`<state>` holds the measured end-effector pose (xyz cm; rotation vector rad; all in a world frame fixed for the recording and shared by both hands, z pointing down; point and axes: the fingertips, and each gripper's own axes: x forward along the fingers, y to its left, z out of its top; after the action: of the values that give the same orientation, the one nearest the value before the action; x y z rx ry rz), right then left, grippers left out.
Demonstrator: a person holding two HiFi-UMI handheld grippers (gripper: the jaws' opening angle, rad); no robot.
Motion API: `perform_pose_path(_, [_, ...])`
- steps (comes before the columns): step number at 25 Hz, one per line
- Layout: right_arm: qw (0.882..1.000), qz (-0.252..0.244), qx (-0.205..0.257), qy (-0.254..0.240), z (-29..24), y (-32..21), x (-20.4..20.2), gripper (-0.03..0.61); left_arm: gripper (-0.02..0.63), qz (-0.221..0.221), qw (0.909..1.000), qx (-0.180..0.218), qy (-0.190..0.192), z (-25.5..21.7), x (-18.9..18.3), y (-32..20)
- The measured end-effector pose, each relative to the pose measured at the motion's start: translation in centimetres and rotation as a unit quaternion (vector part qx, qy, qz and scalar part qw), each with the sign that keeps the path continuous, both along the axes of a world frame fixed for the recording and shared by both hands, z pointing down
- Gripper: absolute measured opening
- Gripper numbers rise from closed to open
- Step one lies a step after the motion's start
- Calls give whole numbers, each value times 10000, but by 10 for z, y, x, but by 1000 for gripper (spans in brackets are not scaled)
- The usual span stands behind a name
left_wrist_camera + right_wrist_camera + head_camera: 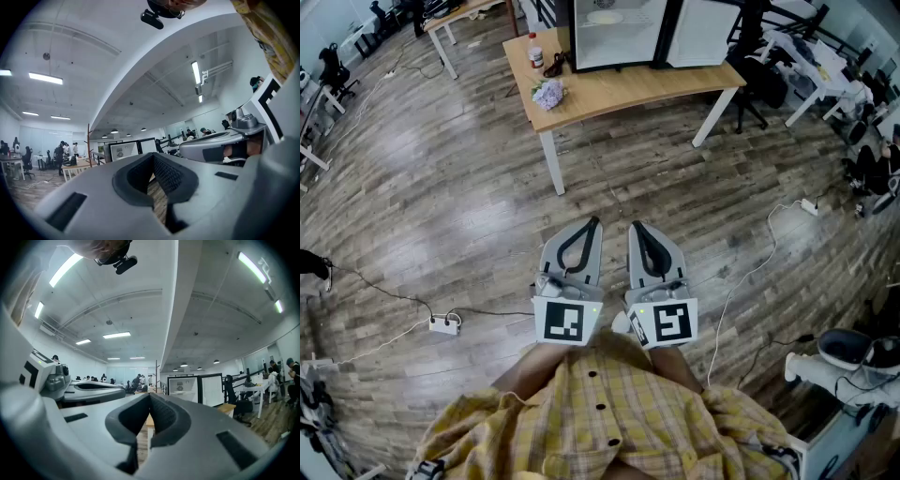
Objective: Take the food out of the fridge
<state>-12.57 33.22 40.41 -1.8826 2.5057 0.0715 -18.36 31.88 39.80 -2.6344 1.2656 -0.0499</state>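
Wood-floored office: open fridge (619, 37) on table (628, 89), well ahead of left gripper (593, 223) and right gripper (636, 227); both fingers together, empty.

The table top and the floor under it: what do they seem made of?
The light tan table top looks like matt wood or laminate: pale, even grain. The grey-brown plank floor looks like wood-pattern laminate or vinyl: board seams, soft glare.

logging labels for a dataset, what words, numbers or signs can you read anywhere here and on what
No readable text in any view.
Label on the bottle on the table: too small to read.
The left marker cube, on the left tool: black-and-white square pattern, no letters.
The right marker cube, on the right tool: likewise a pattern, no letters.
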Motion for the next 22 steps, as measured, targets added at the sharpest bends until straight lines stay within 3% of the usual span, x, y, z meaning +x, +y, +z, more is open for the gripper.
perform_pose_path(17, [9999, -76, 0, -72, -2, 14, 4, 8, 8, 7, 9997, -173, 174, 0, 4, 18])
perform_pose_path(22, [9998, -169, 44, 99, 2, 17, 17, 8, 8, -97, 9995, 18, -316, 2, 19, 24])
